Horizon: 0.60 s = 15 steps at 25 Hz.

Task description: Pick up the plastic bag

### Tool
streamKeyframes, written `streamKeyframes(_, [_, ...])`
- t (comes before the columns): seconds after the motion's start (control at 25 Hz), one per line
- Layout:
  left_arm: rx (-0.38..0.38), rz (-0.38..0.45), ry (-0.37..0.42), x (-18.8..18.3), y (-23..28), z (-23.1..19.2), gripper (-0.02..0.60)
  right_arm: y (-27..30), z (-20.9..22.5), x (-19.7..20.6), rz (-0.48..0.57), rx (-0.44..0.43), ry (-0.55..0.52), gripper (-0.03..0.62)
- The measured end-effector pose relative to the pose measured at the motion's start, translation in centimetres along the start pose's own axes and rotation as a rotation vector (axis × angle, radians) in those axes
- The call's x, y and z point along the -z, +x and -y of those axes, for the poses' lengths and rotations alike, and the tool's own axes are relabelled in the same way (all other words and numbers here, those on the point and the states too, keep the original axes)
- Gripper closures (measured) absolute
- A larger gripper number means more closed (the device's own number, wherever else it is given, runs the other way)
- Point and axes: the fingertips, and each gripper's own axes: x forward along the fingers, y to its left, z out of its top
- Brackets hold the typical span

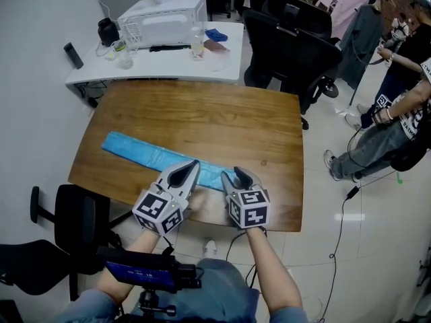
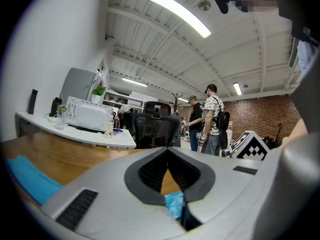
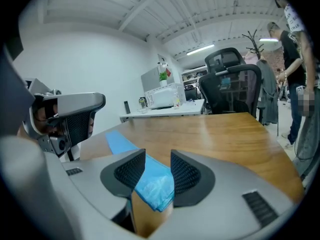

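The blue bag [image 1: 148,155] lies flat as a long strip across the wooden worktop [image 1: 202,116], running from the far left down toward the near edge, where both tools meet it.

The left hand-held gripper [image 1: 190,167] rests low over the strip's near part. In the left gripper view its jaws are closed, the pad tips together [image 2: 167,151], and a small crumpled bit of the bag [image 2: 175,204] is caught in the narrow slit between the pads. More of the strip shows at that view's left edge, lying on the wood.

The right hand-held gripper [image 1: 239,175] sits just beside the left one, at the strip's near end. In the right gripper view its jaws stand clearly apart [image 3: 158,156]. The wrinkled end of the bag [image 3: 155,181] lies between them on the worktop. The pads flank it without pressing on it, so this gripper grips nothing. The left hand-held gripper shows at that view's left, just beside the strip.

Behind the worktop stands a white desk [image 1: 219,59] with a microwave [image 1: 165,19] on it.
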Motion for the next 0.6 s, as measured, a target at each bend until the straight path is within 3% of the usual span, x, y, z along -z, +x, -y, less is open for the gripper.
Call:
streamKeyframes(0.44, [-0.023,-0.056,0.000,0.4,-0.8,-1.5,0.575,0.6,-2.5,-0.6,0.025,-0.055,0.008,0.430])
streamKeyframes(0.6, [-0.014,-0.067,-0.008,0.8,-1.3,-3.1,0.574,1.5,-3.4,-0.8,0.027,-0.056,0.011,0.493])
